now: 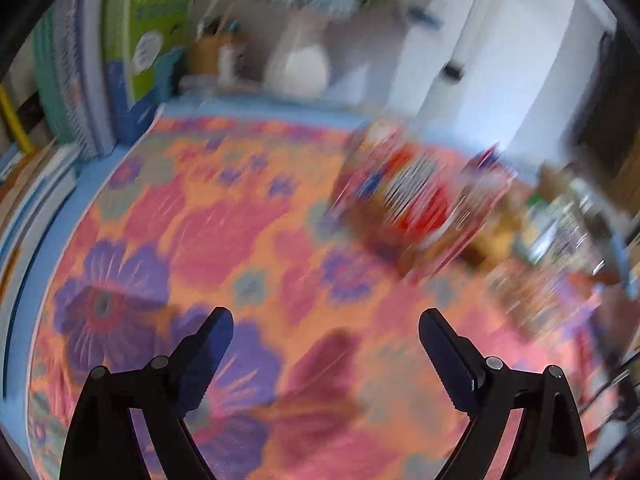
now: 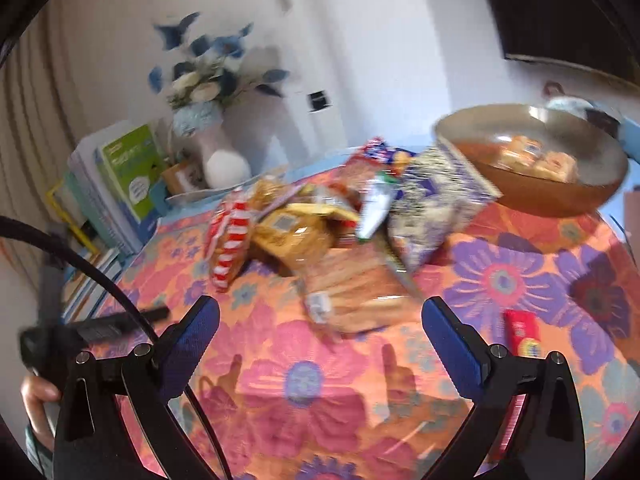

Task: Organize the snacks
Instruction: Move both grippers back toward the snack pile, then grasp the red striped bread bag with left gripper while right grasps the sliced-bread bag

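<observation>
The work surface was a table covered by a flower-print tablecloth (image 2: 320, 392) in pink, orange and purple, set against a white wall. A white vase of blue flowers (image 2: 224, 160) stood at the far edge and serves below as the landmark.

The snack pile (image 2: 320, 240) lay in front of the vase, toward the camera and slightly to the right. It comprised a red-and-white striped packet (image 2: 230, 248), a yellow bag (image 2: 292, 236), a clear-wrapped pack of biscuits (image 2: 356, 292) and a blue-and-white patterned bag (image 2: 432, 208). A brown bowl (image 2: 600, 184), well to the right of the vase, already held a few small wrapped snacks (image 2: 536, 156). A small red packet (image 2: 522, 332) lay apart from the pile, on the near right.

The left gripper (image 1: 326, 338) stood wide with nothing between its pads, over bare cloth; the pile (image 1: 408, 200) showed only as a blur ahead and to its right. The right gripper (image 2: 320, 328) was likewise spread (both tongs were empty), facing the biscuit pack.

Assessed step: between picks, with sorting partly done. The next move calls for lining up one gripper on a single packet, probably the biscuit pack nearest the right gripper, then closing gently, since wrappers slip and crush.
</observation>
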Available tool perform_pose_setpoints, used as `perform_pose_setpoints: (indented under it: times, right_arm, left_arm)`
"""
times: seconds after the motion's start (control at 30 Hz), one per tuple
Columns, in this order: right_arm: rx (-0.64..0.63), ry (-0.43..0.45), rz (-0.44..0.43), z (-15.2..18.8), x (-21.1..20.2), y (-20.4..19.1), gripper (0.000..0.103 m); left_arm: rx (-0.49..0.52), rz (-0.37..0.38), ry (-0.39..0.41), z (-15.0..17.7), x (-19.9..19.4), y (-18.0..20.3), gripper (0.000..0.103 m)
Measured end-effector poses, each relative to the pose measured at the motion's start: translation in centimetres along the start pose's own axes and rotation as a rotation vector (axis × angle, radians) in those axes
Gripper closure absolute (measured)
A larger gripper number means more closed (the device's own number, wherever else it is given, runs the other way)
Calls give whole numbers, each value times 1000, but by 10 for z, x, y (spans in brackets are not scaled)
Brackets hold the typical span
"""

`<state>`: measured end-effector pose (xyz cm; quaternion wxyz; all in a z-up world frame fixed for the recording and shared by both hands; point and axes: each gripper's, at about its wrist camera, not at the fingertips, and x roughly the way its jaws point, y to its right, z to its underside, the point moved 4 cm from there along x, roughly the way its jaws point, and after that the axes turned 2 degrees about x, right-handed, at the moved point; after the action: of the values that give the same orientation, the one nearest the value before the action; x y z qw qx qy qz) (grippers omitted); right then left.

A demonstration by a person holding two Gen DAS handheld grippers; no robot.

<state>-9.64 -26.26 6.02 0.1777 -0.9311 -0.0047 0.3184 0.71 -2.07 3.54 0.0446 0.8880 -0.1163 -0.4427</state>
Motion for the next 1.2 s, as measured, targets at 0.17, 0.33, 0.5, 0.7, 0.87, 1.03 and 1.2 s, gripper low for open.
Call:
perform_pose_setpoints:
  times: [0.17,0.33,0.5,0.7,0.87,1.03,1.2]
  right_arm:
    - [16,-100,-25,-9,2,17,1]
    - [-81,-203,-9,-17,23,7,1]
    - [-139,-242,80,-13,51,3,1]
    - [-122,-311,106,-2,75,10,8]
    - [-138,-305,118,1,74,9,28]
    - [-129,-315,75,14,52,0,35]
    - [-74,-349,-25,27,32,-3,32]
  left_arm:
    - [-51,110,13,-48,13,24,9]
    - [-259,239,-98,-59,54,15,9]
    - [-414,302,-127,-64,84,11,9]
    - [-390,285,-145,-68,105,34,10]
    - [-307,258,-111,-66,93,37,34]
    - [-129,109,-92,-44,53,23,35]
    - [84,6,-107,-12,22,7,34]
